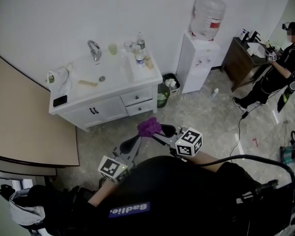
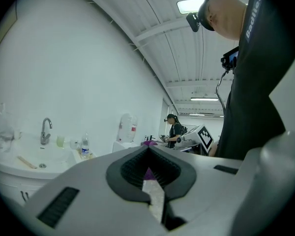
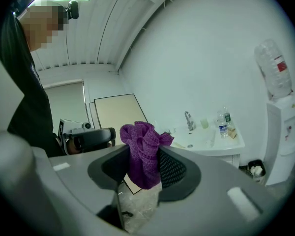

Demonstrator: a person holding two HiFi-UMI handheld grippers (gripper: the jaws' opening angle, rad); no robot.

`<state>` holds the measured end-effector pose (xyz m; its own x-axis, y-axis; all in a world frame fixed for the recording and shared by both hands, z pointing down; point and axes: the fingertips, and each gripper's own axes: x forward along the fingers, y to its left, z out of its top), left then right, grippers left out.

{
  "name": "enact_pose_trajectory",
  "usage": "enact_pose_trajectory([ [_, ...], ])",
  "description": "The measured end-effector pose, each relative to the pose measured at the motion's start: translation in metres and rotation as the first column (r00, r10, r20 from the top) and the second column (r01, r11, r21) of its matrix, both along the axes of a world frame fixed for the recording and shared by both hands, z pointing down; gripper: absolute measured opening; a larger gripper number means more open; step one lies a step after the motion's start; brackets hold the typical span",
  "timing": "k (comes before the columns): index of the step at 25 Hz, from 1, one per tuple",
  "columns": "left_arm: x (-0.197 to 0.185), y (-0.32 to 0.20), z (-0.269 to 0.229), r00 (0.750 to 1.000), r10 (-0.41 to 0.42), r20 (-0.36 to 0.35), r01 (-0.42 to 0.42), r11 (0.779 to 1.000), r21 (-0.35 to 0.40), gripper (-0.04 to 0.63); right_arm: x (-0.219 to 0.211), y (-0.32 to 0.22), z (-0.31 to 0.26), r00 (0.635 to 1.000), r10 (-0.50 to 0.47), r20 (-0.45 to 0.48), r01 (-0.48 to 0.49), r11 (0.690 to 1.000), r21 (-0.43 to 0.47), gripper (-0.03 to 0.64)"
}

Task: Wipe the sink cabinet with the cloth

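**Cloth (image 3: 143, 154) clamped in your right claw (image 3: 141, 167); sink cabinet (image 1: 105, 111) well apart across the floor**

Your right claw is closed on the purple cloth. It grips the lower part, so a bunched head stands up above the jaws. That puts a soft wad out in front, and I judge this is what should meet the cabinet rather than the hard jaw tips. In the head view the cloth hangs over the floor in front of you, between your body and the cabinet, touching nothing but the claw.

Your left claw (image 2: 148, 172) has its jaws together with nothing between them. The purple glimpsed through the gap is the cloth beyond it. This claw sits low, just beside the right one and slightly nearer to you. It looks like a spare hand, free to shift clutter.

There is clutter on the white counter (image 1: 113, 82):
- A faucet (image 1: 94, 49) stands at the back.
- A bottle (image 1: 139, 59) and small items are grouped toward the right rear.
- A dark phone (image 1: 60, 101) lies at the front left corner.

The drawer fronts (image 1: 136, 97) below are bare, which makes them the easier surface to start on.

As I read it, no wiping has begun. You first need to close the distance, then press the wad flat against a panel.
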<state>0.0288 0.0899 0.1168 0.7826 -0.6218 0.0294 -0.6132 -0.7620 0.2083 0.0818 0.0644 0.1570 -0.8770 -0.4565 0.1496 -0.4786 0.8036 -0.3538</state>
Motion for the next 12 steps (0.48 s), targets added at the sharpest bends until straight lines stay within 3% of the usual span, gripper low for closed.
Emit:
enact_pose_trajectory([
  [12, 0.024, -0.002, 0.004, 0.999, 0.047, 0.02, -0.047, 0.999, -0.003, 0.002, 0.018, 0.0, 0.007, 1.0, 0.013, -0.008, -0.013, 1.0, -0.006, 0.158],
])
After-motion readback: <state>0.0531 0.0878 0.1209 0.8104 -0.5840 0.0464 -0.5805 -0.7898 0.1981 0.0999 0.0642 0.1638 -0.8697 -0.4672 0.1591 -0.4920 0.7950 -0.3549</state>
